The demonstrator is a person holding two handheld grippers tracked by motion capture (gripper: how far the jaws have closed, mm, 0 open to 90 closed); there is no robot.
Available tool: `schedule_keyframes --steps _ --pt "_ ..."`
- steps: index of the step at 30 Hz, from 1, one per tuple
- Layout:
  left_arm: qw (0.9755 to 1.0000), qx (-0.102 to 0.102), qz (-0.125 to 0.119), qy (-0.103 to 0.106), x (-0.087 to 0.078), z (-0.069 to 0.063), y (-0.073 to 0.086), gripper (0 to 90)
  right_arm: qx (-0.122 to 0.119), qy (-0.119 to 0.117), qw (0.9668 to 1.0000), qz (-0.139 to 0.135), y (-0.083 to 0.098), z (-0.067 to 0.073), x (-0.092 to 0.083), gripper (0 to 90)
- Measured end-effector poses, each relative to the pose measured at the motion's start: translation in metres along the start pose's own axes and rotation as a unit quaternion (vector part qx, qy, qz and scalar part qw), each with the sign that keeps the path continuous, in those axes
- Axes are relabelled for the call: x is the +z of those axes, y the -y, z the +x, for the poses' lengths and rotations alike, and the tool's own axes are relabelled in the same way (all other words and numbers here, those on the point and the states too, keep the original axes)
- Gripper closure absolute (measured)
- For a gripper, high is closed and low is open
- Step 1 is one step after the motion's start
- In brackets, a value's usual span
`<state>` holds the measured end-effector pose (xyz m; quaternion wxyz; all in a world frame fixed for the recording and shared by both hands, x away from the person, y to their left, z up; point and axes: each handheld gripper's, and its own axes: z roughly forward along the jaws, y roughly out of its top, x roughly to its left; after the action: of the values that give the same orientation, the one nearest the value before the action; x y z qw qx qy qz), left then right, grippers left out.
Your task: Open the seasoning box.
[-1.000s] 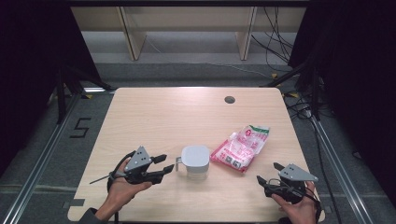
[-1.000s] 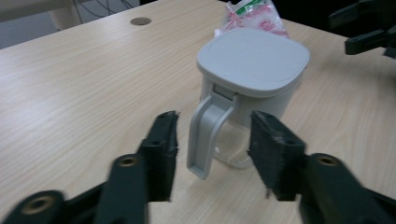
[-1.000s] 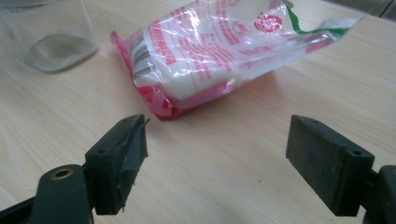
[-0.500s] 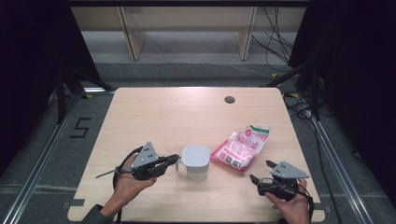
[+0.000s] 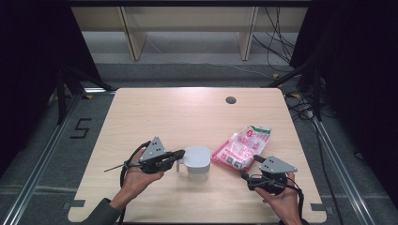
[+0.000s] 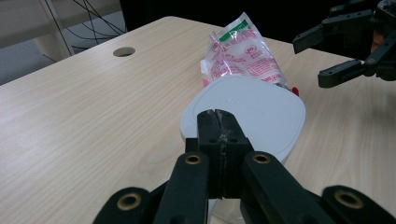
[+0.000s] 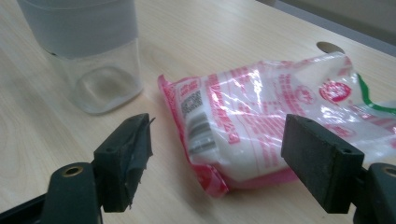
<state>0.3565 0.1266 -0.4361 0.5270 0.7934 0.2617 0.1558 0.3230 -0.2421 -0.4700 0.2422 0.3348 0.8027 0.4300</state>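
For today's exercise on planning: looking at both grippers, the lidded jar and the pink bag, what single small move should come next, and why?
Probably ease the right gripper forward and close on the near end of the pink bag: its jaws stand open with that end between them, apart from it. The left gripper sits shut at the jar, apparently at its lid.

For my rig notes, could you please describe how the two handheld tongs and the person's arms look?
Both tongs, left and right, are black linkage frames with brass-coloured pivot pins and flat rectangular pads. Each carries a grey three-cornered plate on top and trails a black cable. A dark grey sleeve covers the left forearm.
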Motion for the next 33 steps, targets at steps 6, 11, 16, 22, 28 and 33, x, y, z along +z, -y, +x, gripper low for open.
schedule_keyframes --steps 6,11,16,22,28,33 --pt "1.0000 0.001 0.004 -0.002 0.004 -0.001 0.000 89.2 -0.034 -0.012 0.9993 -0.005 -0.010 0.005 0.013 28.2" --pt "0.9999 0.014 0.000 -0.001 0.003 0.002 0.001 89.2 -0.047 -0.034 0.9981 -0.022 -0.018 0.012 0.020 35.9" --pt "0.9999 0.012 -0.004 -0.002 0.002 0.001 0.002 89.2 -0.044 -0.059 0.9965 -0.040 -0.026 0.020 0.025 52.3" --pt "0.9999 -0.004 -0.011 0.000 0.002 0.000 0.005 89.2 -0.035 -0.089 0.9939 -0.055 -0.032 0.023 0.033 66.8" --pt "0.9999 0.014 -0.008 -0.003 0.000 0.000 0.005 89.2 -0.044 -0.098 0.9928 -0.052 -0.036 0.029 0.039 78.8" --pt "0.9999 0.007 -0.009 -0.007 0.000 -0.001 0.006 89.2 -0.055 -0.107 0.9916 -0.048 -0.038 0.031 0.041 86.1"
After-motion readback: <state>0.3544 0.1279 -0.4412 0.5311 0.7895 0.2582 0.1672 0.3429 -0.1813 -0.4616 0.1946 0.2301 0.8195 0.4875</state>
